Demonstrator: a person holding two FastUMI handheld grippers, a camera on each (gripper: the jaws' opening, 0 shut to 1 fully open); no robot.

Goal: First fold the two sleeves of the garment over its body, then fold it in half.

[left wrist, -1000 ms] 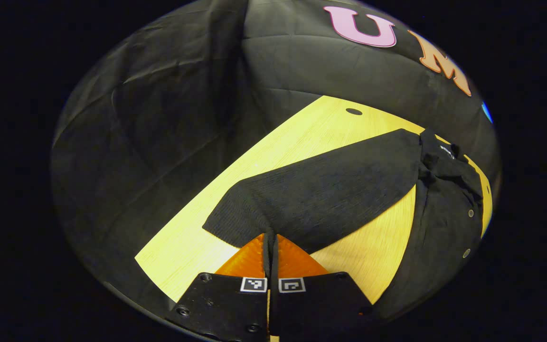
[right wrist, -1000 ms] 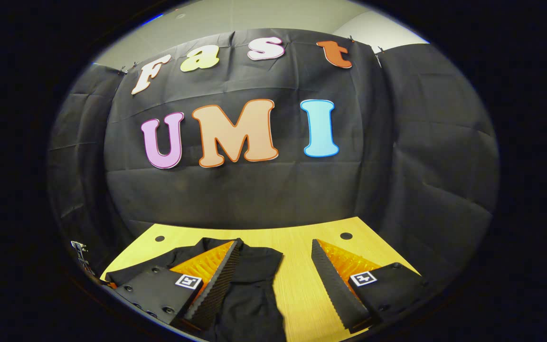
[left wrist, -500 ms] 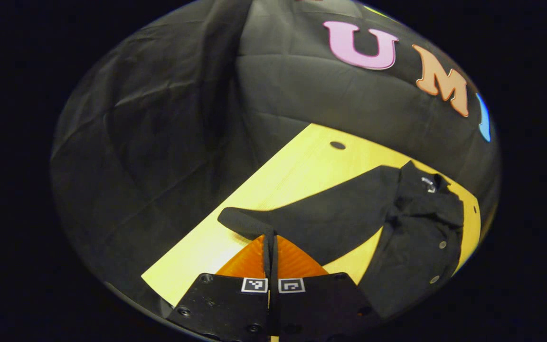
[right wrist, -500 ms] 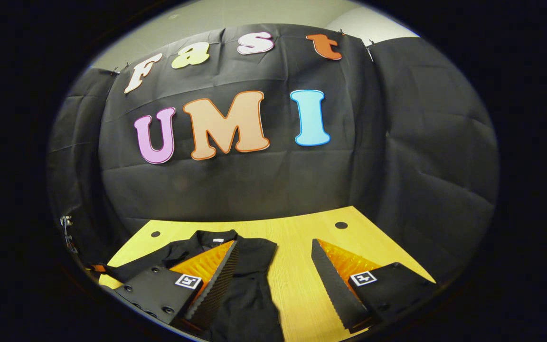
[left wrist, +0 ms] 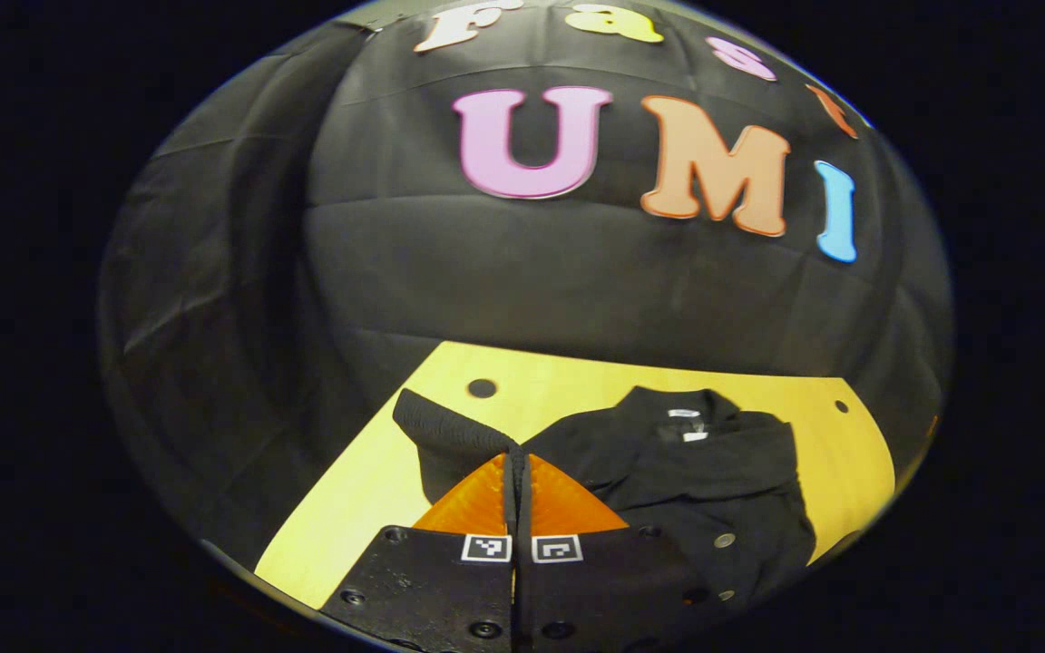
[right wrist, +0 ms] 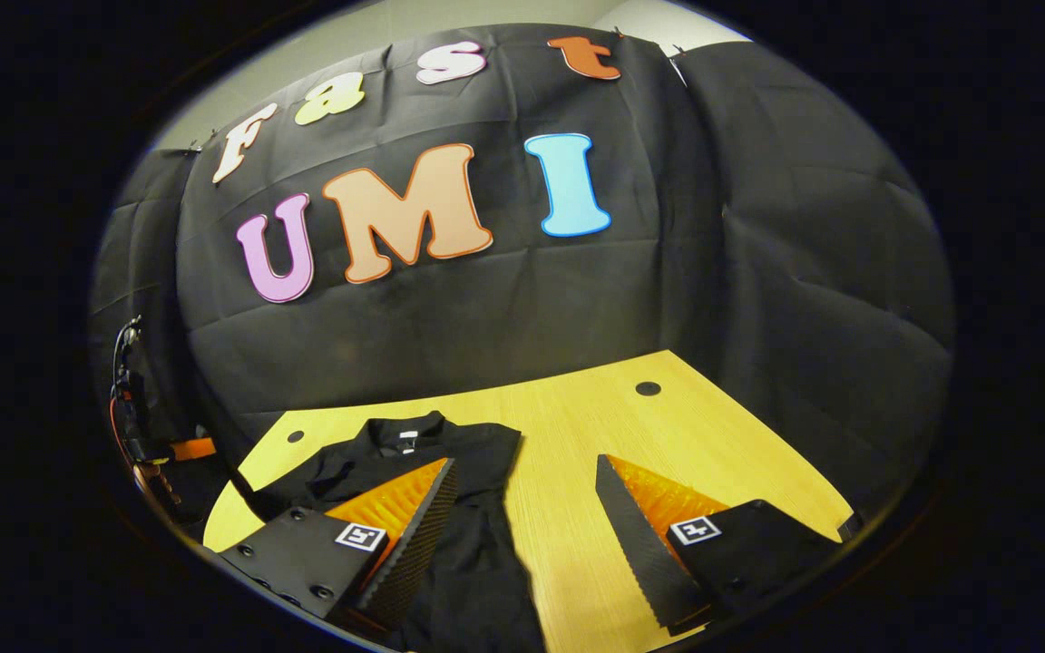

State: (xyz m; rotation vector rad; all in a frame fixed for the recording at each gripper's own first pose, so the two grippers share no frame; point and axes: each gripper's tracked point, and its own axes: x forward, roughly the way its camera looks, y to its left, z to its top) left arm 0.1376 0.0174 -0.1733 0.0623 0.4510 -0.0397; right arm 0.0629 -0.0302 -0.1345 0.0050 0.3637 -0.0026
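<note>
Pinching sleeve (left wrist: 450,433) in my left gripper (left wrist: 515,467), jaws closed on cuff (lifted off table (left wrist: 368,490)); shirt (left wrist: 704,472) ahead-right of them. My right gripper (right wrist: 522,508) gapes wide, shirt under its left finger (right wrist: 414,535).

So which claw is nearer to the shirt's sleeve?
Left. The left claw is shut on the sleeve. The right claw hangs open over the shirt's other side.
</note>
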